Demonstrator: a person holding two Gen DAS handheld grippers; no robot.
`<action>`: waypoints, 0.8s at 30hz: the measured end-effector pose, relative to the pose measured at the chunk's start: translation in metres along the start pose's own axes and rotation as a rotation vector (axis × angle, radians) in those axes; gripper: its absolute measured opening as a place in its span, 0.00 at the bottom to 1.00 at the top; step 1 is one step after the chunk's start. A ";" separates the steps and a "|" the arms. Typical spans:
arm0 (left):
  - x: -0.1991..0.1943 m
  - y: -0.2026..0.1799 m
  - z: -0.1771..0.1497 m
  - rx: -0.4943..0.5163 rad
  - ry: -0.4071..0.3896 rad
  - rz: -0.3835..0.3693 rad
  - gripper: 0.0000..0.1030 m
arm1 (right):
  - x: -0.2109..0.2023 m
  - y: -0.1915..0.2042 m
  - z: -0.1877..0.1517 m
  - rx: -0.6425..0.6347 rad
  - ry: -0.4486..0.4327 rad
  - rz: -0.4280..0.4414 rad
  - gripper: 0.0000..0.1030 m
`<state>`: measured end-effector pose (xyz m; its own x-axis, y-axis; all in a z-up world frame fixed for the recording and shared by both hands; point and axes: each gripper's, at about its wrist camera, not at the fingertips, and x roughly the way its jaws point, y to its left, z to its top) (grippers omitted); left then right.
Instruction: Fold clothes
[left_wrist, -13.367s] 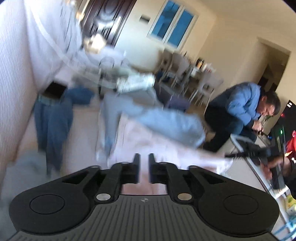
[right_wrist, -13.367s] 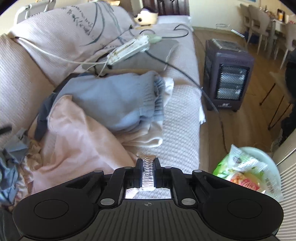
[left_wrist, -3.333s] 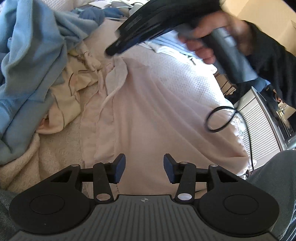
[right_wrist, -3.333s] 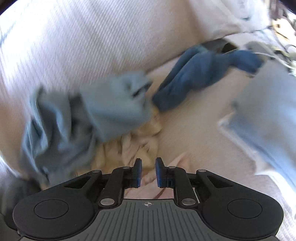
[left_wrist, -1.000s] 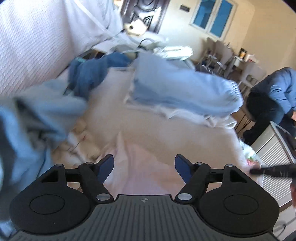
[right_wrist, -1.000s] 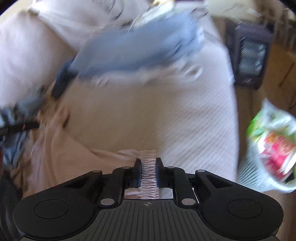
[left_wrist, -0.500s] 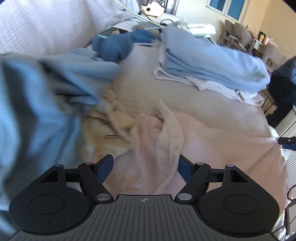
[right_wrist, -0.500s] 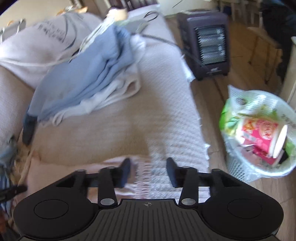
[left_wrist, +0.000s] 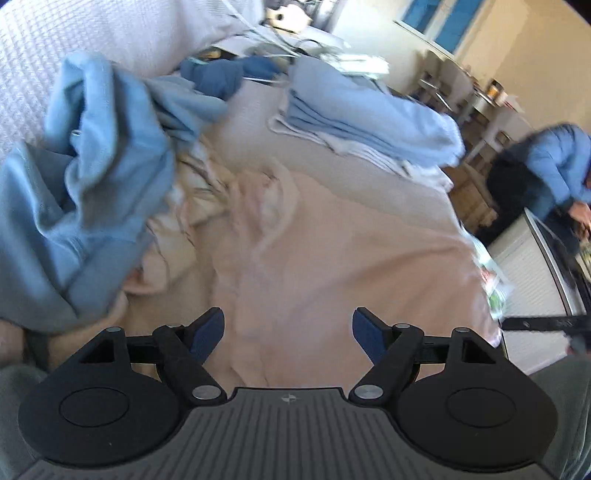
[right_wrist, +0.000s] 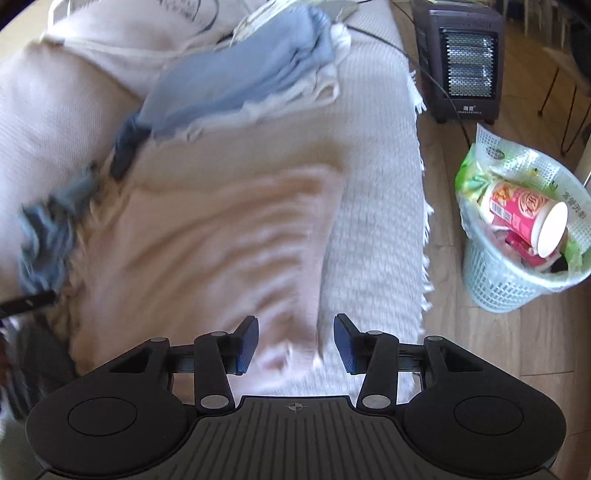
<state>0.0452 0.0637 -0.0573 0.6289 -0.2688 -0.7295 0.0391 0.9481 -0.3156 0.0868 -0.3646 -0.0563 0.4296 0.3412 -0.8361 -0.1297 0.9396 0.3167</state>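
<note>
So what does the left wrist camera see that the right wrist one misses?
Only the left shows a crumpled light blue garment and a person in a blue jacket. Only the right shows a dark electric heater and a pale mesh wastebasket on the wooden floor. Both show the spread pale pink garment and the folded light blue stack.

Pink garment (left_wrist: 332, 236) flat, wrinkled, on sofa

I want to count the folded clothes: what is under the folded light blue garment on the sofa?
Under the folded light blue garment, white fabric sticks out at its edges. How many white pieces lie there is covered.
</note>
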 end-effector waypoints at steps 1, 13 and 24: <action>0.001 -0.003 -0.003 0.007 0.010 -0.004 0.73 | 0.003 0.001 -0.005 0.001 0.006 -0.009 0.45; 0.031 -0.020 -0.033 0.094 0.127 0.058 0.73 | 0.021 -0.007 -0.021 0.021 0.062 -0.061 0.18; 0.019 -0.037 -0.023 0.115 0.068 -0.055 0.74 | 0.007 -0.019 -0.016 0.143 0.009 0.016 0.59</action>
<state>0.0381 0.0201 -0.0734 0.5696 -0.3282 -0.7535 0.1635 0.9437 -0.2875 0.0781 -0.3798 -0.0758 0.4203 0.3566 -0.8344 -0.0070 0.9208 0.3900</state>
